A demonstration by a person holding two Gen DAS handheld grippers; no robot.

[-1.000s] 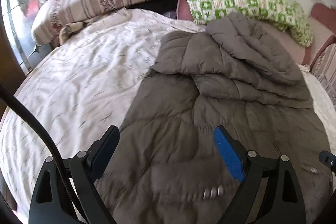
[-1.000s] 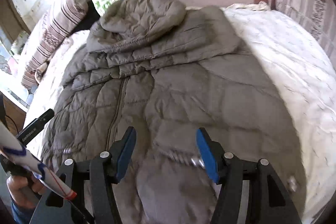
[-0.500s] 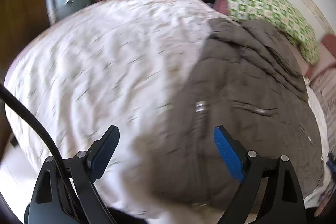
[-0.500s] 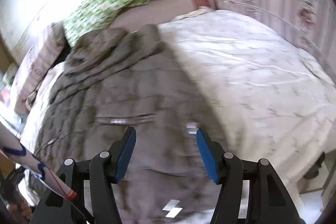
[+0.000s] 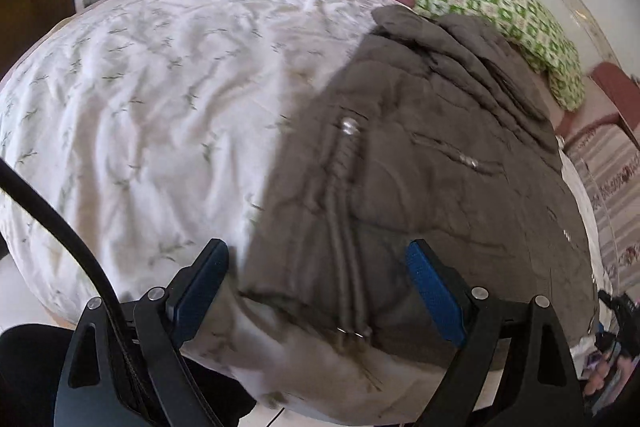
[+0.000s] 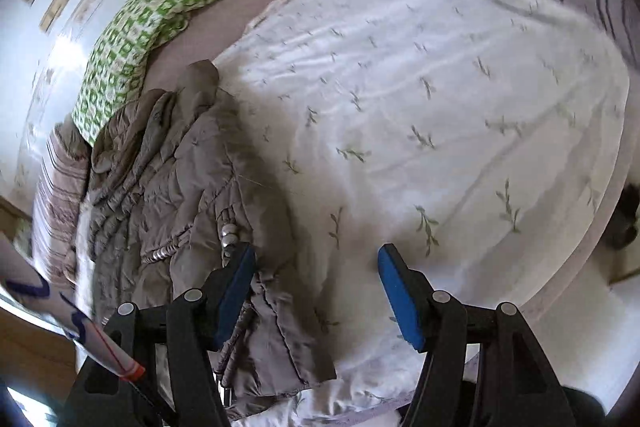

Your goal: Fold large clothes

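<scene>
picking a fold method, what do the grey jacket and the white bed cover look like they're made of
Grey jacket: looks like thin matte synthetic shell over padding, judging by puffy quilted stitching and metal snaps. White bed cover: seemingly soft woven cotton-like cloth, matte, finely creased, printed with small green sprigs.

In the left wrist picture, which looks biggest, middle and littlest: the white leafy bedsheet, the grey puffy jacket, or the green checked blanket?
1. White leaf-print bedsheet, biggest.
2. Grey quilted jacket, nearly as big; it lies closer to the camera, so this is unsure.
3. Green-and-white checked blanket, clearly littlest, though farthest away.
</scene>
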